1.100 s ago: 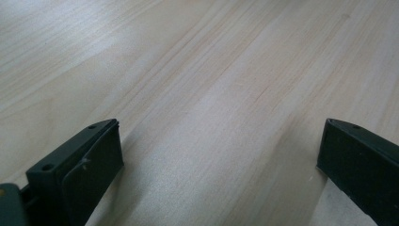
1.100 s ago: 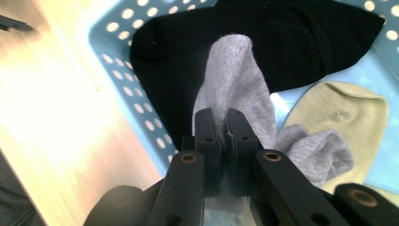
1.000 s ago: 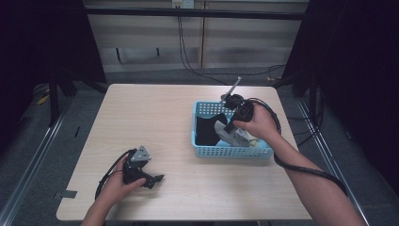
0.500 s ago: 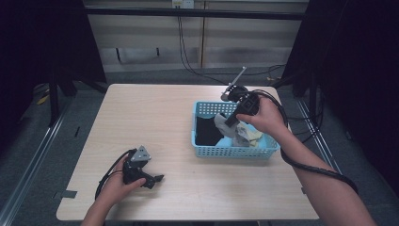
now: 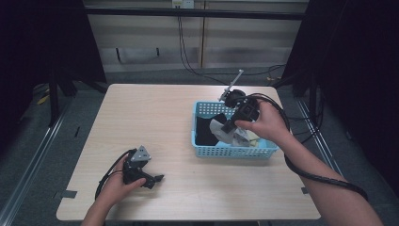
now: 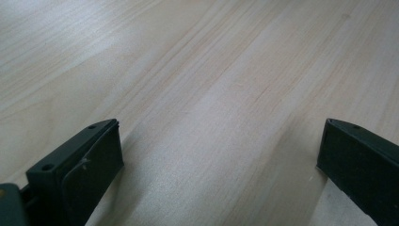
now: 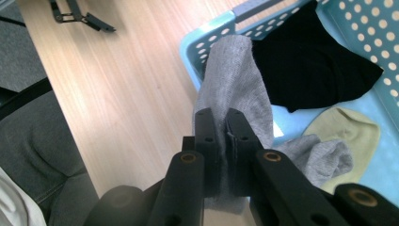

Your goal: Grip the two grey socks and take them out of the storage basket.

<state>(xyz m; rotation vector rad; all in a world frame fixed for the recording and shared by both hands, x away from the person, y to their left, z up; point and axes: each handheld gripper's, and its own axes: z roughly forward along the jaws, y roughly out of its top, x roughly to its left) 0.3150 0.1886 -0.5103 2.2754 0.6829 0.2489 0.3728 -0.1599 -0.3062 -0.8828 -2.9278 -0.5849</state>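
A light blue perforated basket (image 5: 226, 151) stands on the right half of the wooden table (image 5: 155, 117). My right gripper (image 7: 222, 115) is shut on a grey sock (image 7: 235, 70) and holds it hanging over the basket's rim (image 7: 207, 33). In the high view this right gripper (image 5: 227, 126) points down into the basket with the grey sock (image 5: 219, 130) under it. A black sock (image 7: 310, 70), a pale yellow-green sock (image 7: 343, 132) and another grey sock (image 7: 320, 157) lie inside. My left gripper (image 5: 153, 179) rests low over the table's front left, open, with bare wood between its fingers (image 6: 89, 150).
Cables (image 5: 188, 52) run across the floor behind the table. A thick black cable (image 5: 320, 176) trails from the right gripper along the forearm. The left gripper (image 7: 80, 16) shows far off in the right gripper view. The person's grey-clothed leg (image 7: 42, 127) is beside the table's edge.
The right gripper has shifted a little toward the basket's back and drawn the grey sock upward. The left gripper has stayed where it was.
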